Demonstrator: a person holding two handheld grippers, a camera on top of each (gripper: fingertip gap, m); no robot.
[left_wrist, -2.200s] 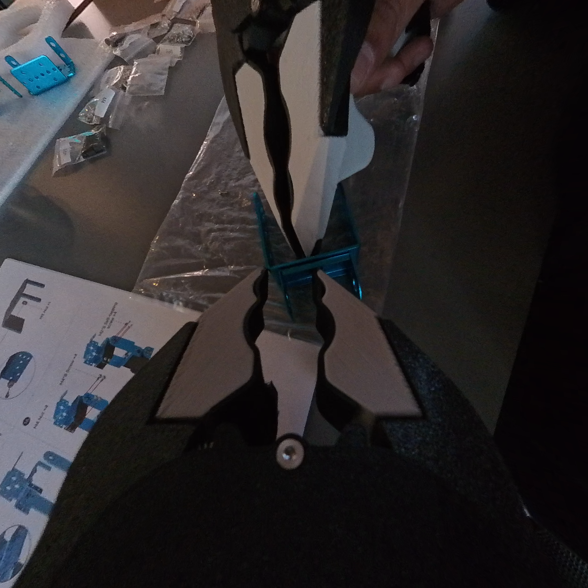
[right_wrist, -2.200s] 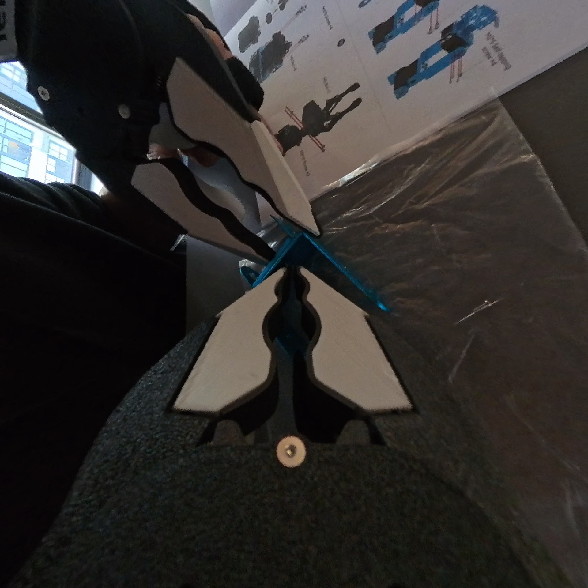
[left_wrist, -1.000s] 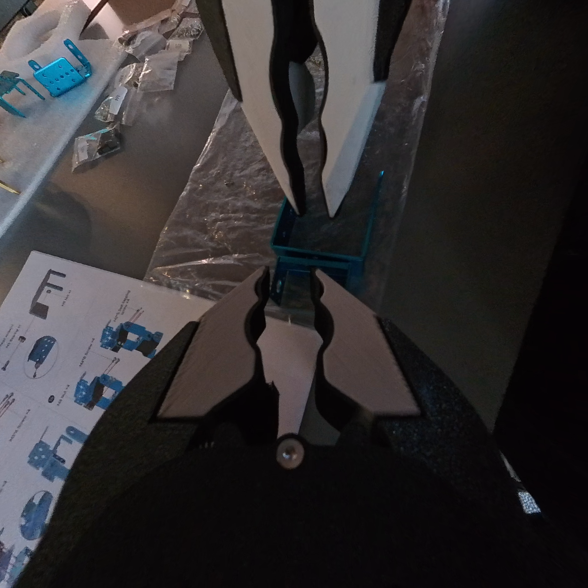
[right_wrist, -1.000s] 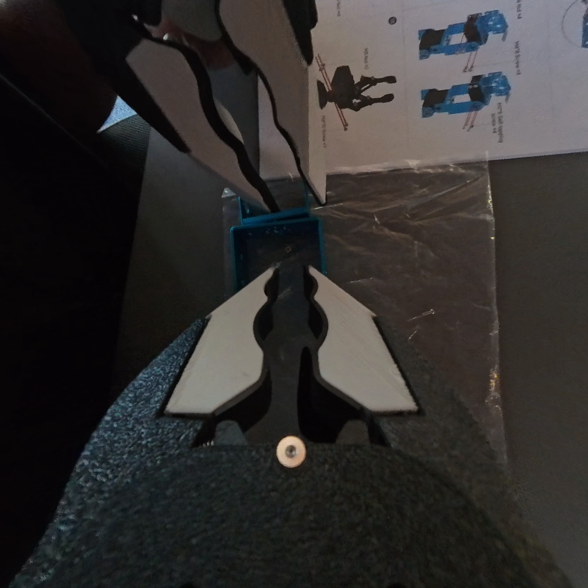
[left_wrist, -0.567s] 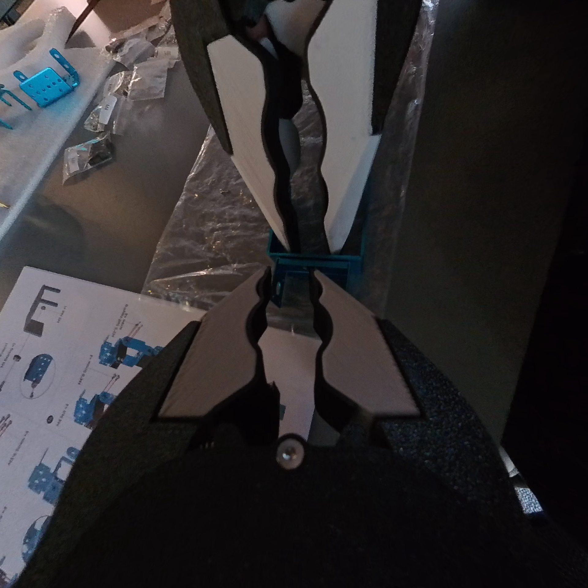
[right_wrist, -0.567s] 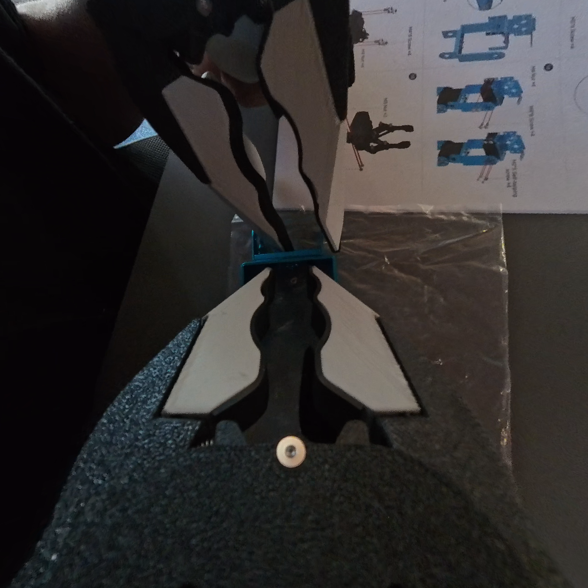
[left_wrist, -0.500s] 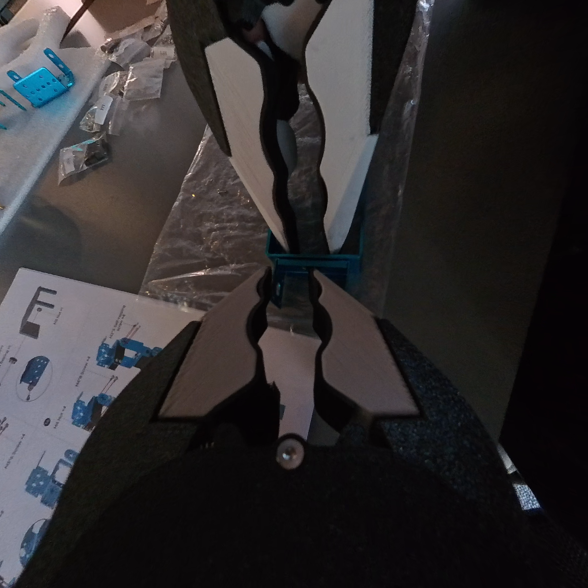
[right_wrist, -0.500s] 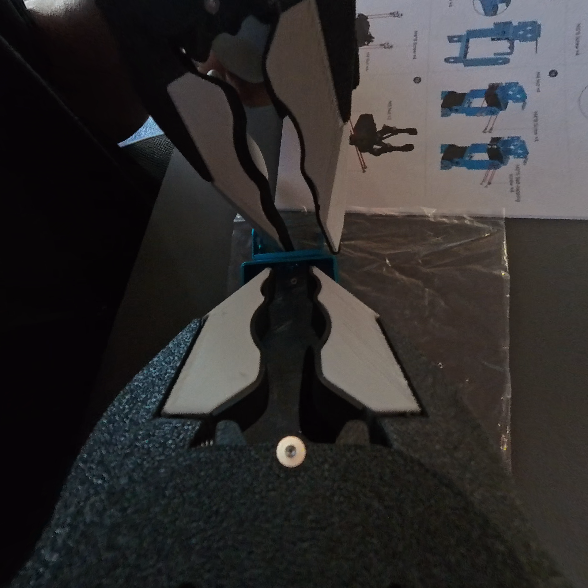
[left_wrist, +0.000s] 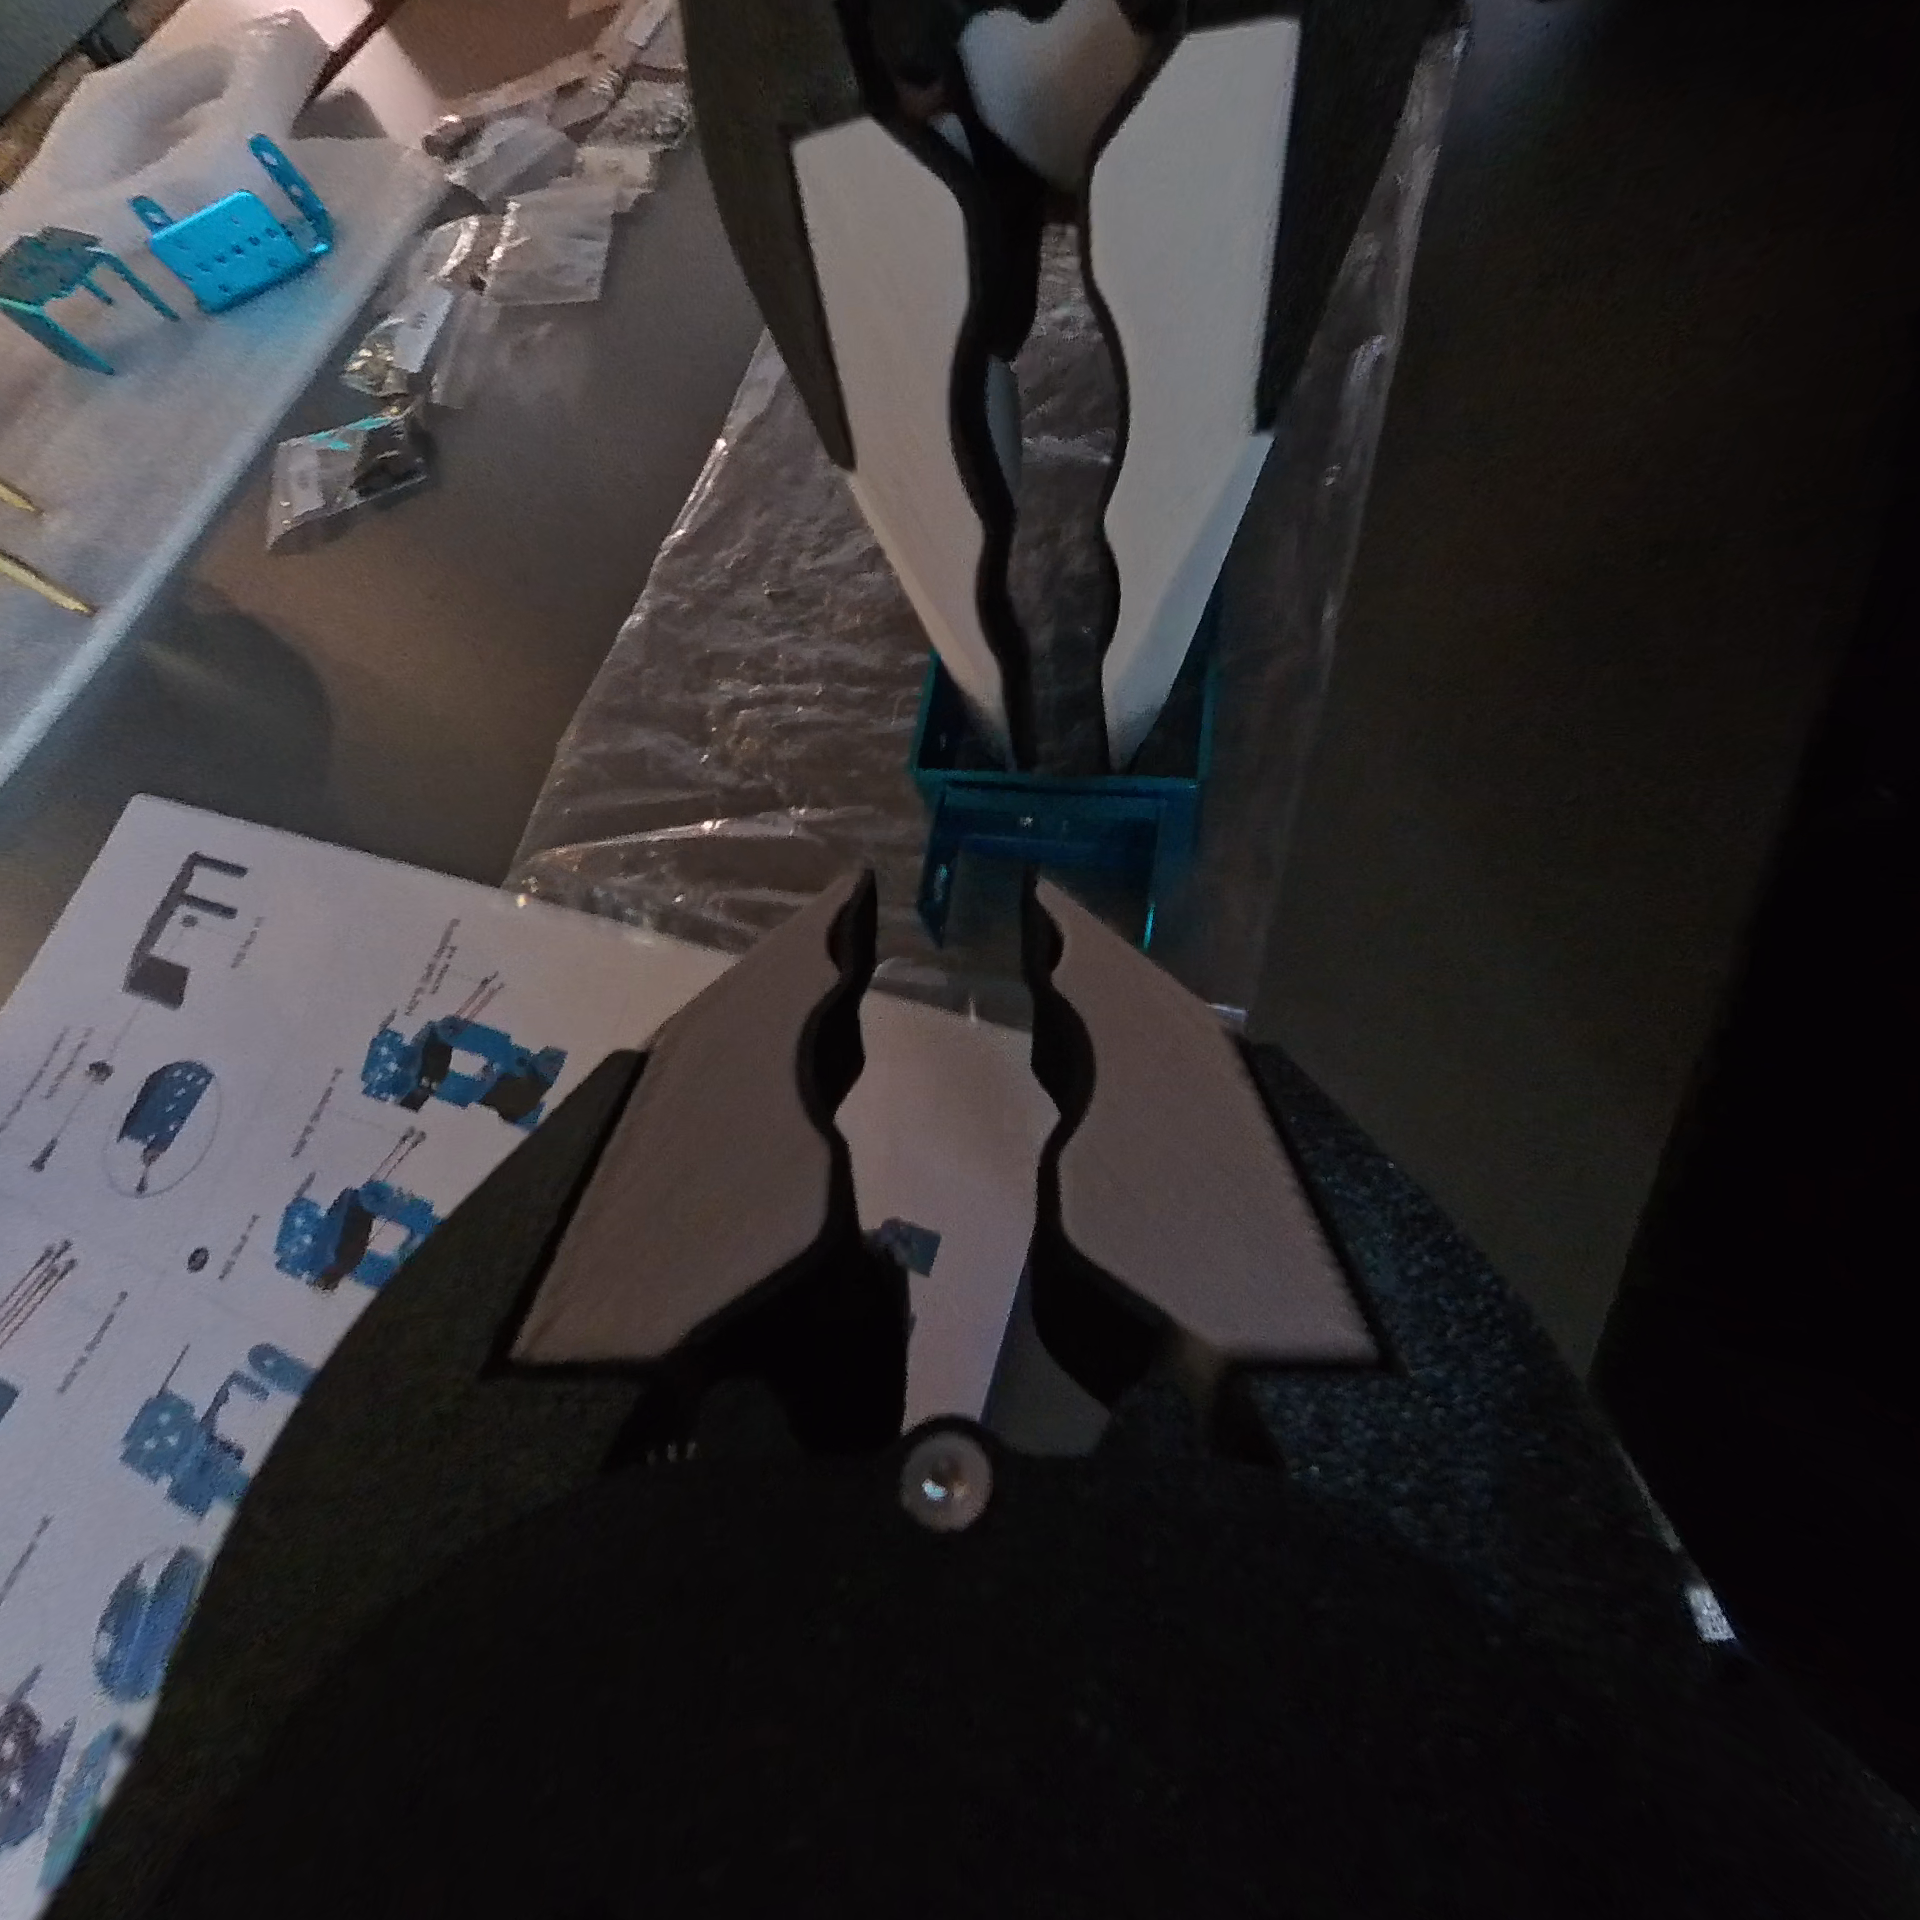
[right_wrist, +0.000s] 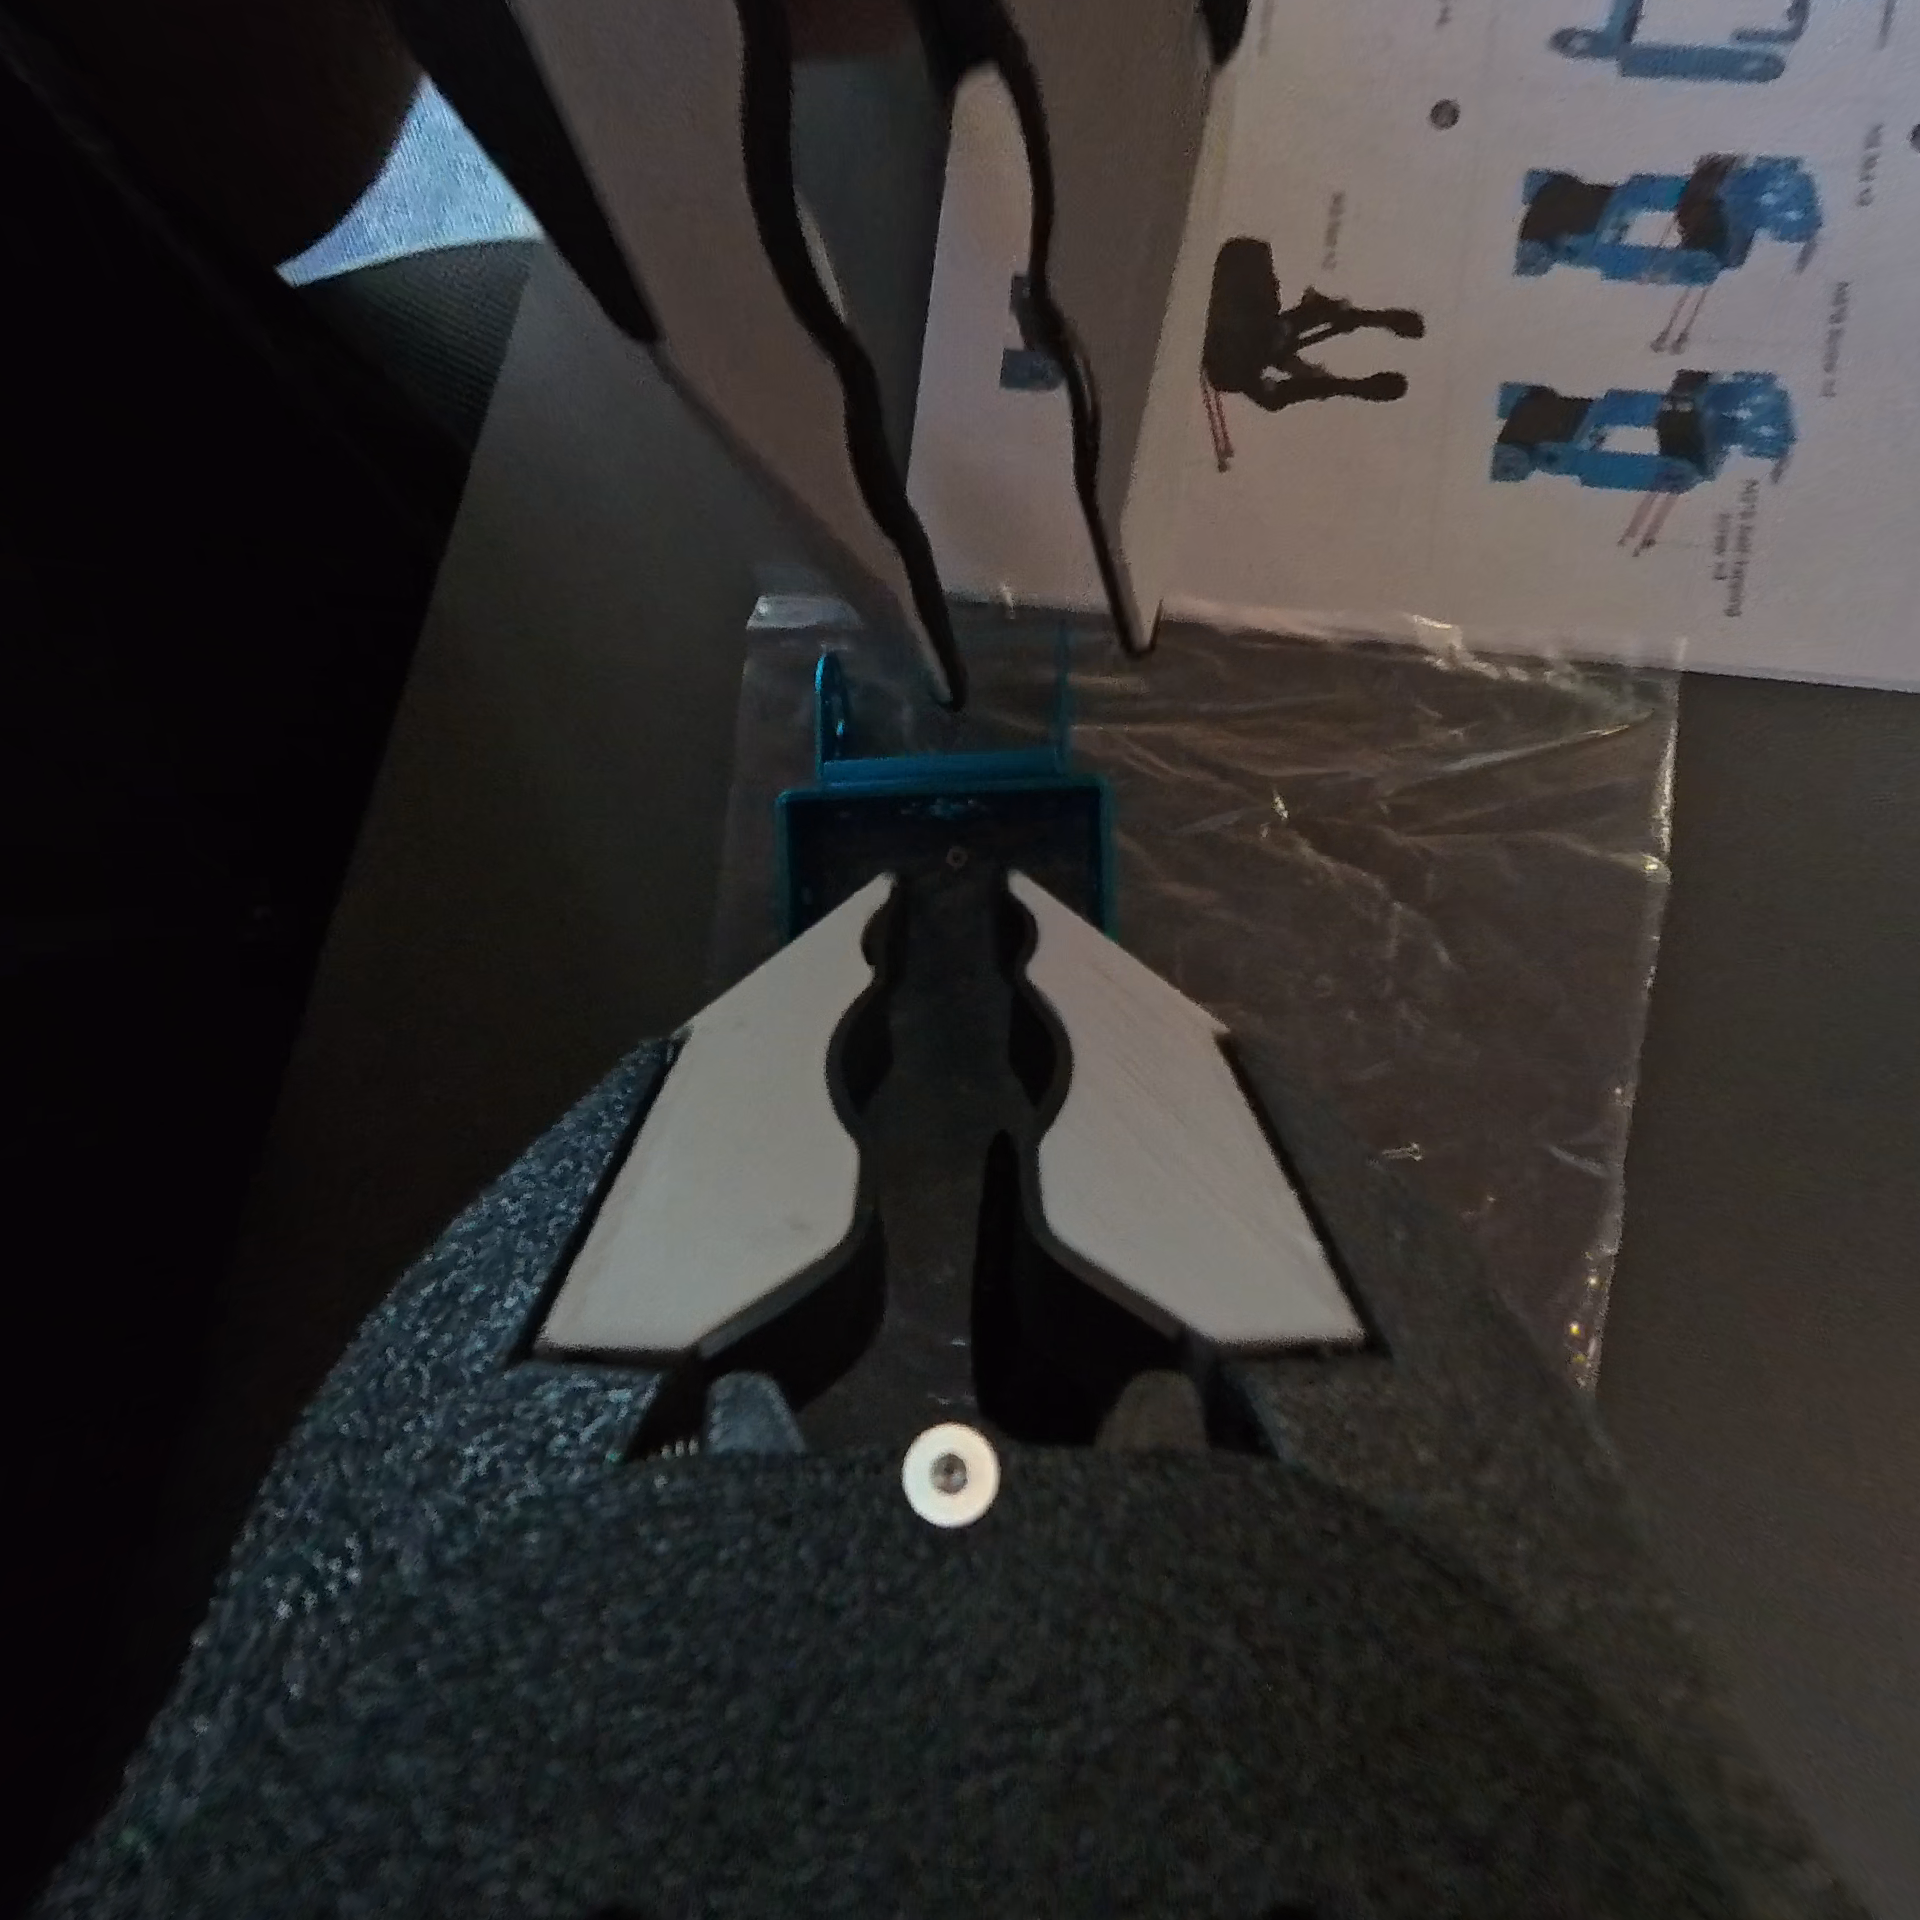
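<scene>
A blue metal bracket assembly, two U-shaped pieces joined back to back, lies on a clear plastic sheet. My left gripper is open and empty just short of it, with one bracket arm showing between its fingertips. My right gripper comes from the far side, open, with its tips down inside the far U. In the right wrist view, my right gripper sits open in the near U of the bracket, and the left gripper hangs open over the far arms.
A white instruction sheet with blue drawings lies left of the bracket. More blue brackets rest on white foam at the far left, with several small bags of hardware beside them. The table's dark edge runs close on the right. The grippers are tip to tip, or close to it.
2.2 s ago my right gripper was shut on the tilted bracket. It has since set the bracket flat and opened. In the last half second my left gripper drew back slightly.
</scene>
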